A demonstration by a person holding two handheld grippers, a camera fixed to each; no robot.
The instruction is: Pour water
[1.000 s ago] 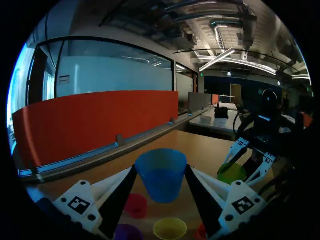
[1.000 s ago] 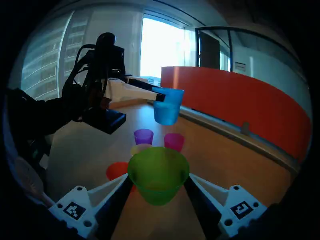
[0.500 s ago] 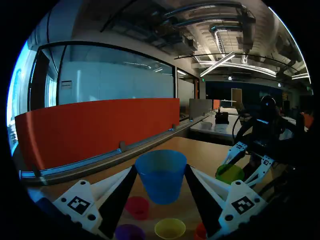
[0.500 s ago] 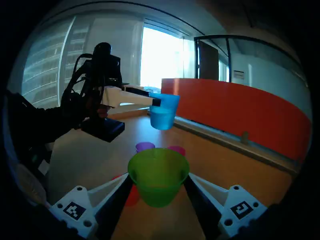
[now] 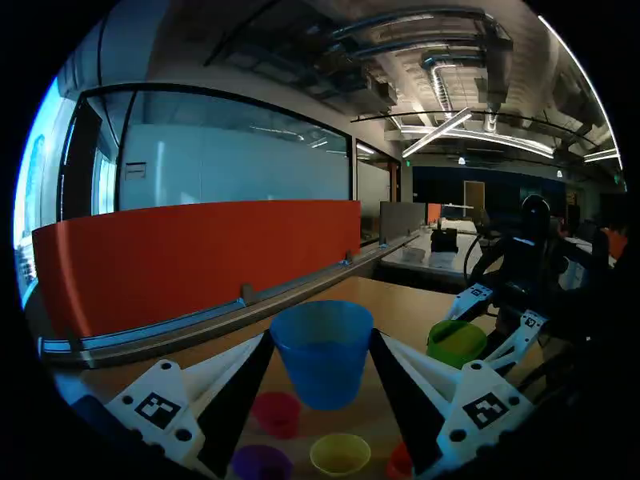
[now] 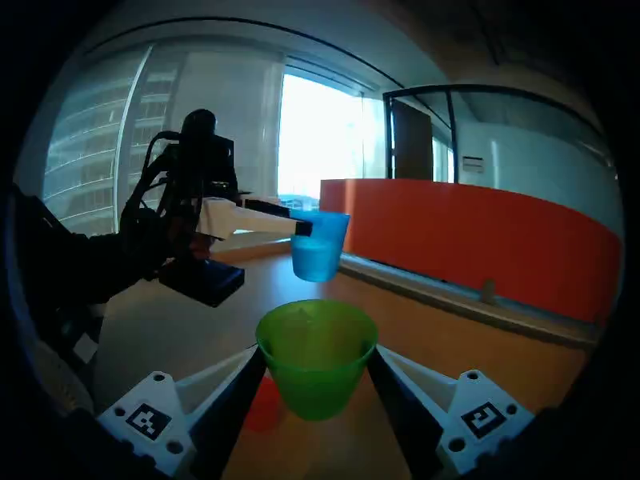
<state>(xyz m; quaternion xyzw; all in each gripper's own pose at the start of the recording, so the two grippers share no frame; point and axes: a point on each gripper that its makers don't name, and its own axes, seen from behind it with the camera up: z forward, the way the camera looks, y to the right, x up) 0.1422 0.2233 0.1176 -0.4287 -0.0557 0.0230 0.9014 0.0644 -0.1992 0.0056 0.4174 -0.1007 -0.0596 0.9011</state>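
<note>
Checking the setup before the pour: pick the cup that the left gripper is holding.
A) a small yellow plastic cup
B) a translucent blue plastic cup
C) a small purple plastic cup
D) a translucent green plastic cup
B: in the left gripper view, the left gripper has a finger pressed on each side of the translucent blue plastic cup, while the translucent green plastic cup sits in the right gripper.

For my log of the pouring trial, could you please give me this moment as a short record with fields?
Left tongs: shut on the blue cup, upright, lifted above the table
Right tongs: shut on the green cup, upright
Blue cup contents: seems to hold liquid, level unclear
Pouring: not yet begun
On the table: pink cup, yellow cup, purple cup, red cup
Backdrop: orange partition
</note>
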